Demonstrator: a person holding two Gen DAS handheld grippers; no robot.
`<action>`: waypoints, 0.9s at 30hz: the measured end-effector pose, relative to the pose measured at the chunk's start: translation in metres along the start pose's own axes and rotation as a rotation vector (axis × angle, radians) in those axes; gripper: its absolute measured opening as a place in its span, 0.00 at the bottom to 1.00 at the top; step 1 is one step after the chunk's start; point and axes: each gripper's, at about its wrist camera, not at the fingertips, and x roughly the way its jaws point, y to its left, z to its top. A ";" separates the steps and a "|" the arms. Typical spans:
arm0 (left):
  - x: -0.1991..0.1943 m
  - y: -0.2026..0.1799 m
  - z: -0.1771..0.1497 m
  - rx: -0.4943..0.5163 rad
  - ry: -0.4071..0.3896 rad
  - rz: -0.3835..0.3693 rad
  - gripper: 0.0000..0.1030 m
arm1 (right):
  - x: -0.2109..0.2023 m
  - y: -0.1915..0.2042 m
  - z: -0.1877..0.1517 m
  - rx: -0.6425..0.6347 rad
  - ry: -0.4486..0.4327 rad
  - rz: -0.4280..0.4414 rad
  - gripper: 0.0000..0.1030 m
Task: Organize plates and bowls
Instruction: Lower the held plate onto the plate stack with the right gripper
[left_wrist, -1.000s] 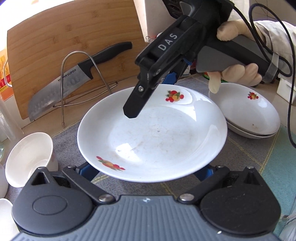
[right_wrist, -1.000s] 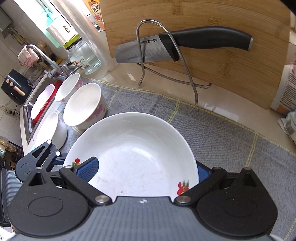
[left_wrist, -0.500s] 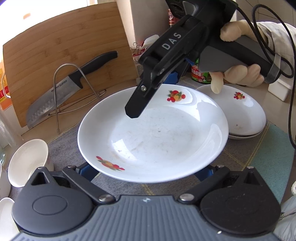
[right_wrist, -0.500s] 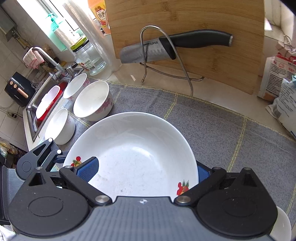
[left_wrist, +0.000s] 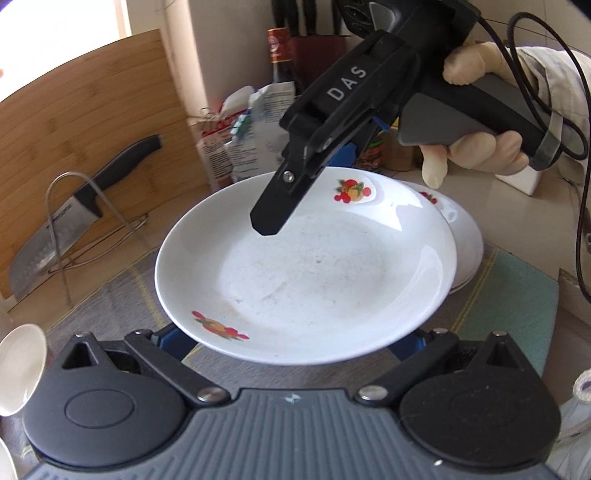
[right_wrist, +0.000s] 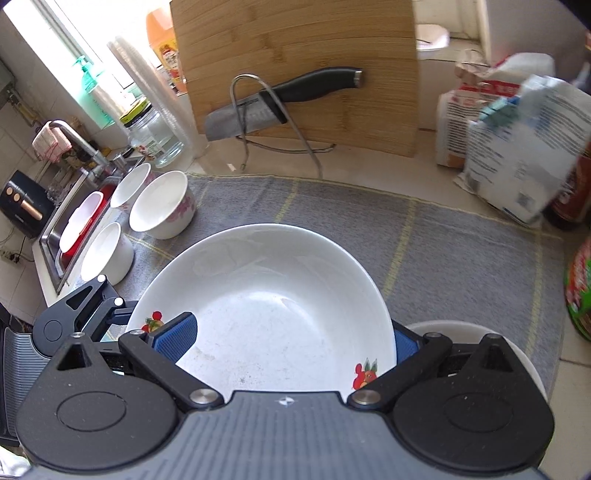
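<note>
Carried rightward since a second ago: the plate (left_wrist: 306, 273), which then stood clear of the stacked plates (left_wrist: 463, 236) and now hangs partly over them, hiding their left portion.

Plate: white, fruit decals at two opposite rim points, faint specks across its well. Held off the mat (right_wrist: 424, 240) by both grippers at once.

Left gripper (left_wrist: 291, 343): blue pads at the plate's near rim, mostly hidden beneath it; fingers set wide, the plate resting over them. Whether they clamp it cannot be told.

Right gripper (right_wrist: 284, 336): one blue pad (right_wrist: 175, 332) lies inside the plate, the other outside the rim, so the fingers pinch the plate's edge. Seen from the left wrist camera, its body bears "DAS" in white letters; a gloved hand (left_wrist: 480, 147) grips the handle, and a black cable trails from it.

Stacked plates: white, same fruit decal, on the mat, right of and below the held plate.

Bowls (right_wrist: 159, 206): four white, at the mat's left edge beside the sink (right_wrist: 55, 236); one carries a pink floral pattern.

Knife (right_wrist: 280, 99): black handle, blade printing too blurred to read now, resting in a wire rack (right_wrist: 258, 122) beyond the mat, against a bamboo board (right_wrist: 295, 48).

Printed bags (right_wrist: 517, 147): right of the board, text illegible.

Bottle (left_wrist: 279, 55): dark, red label, behind the bags.
</note>
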 end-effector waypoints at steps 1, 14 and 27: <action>0.002 -0.003 0.002 0.006 -0.003 -0.012 0.99 | -0.004 -0.004 -0.003 0.012 -0.007 -0.007 1.00; 0.041 -0.041 0.025 0.102 0.006 -0.127 0.99 | -0.039 -0.048 -0.048 0.139 -0.044 -0.093 1.00; 0.050 -0.069 0.027 0.138 0.044 -0.177 0.99 | -0.045 -0.075 -0.070 0.206 -0.037 -0.116 1.00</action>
